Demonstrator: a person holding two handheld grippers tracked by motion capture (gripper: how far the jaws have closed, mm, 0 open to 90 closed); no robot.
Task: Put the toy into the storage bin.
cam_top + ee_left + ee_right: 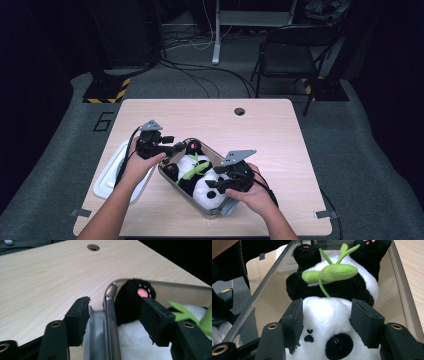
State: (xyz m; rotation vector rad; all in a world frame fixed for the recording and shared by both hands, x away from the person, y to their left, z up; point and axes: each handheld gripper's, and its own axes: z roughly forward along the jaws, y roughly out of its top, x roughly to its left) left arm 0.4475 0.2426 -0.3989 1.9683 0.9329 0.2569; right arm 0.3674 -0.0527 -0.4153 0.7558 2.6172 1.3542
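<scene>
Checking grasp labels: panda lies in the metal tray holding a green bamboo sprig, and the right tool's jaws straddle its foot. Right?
Not the foot. In the right gripper view the right tool straddles the panda at its white head; the tray and green bamboo sprig are as stated.

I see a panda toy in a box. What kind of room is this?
Probably a lab or recording studio: a lone wooden table on grey carpet, cables trailing across the floor, and a folding chair against dark surroundings.

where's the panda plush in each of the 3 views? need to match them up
High view: panda plush lies in the metal tray, centre-bottom, between both hands.
Left gripper view: its black paw with pink pads sits right of centre, behind the tray rim.
Right gripper view: centre, white head between the fingers.
Shared landmark: the green bamboo sprig.
</scene>
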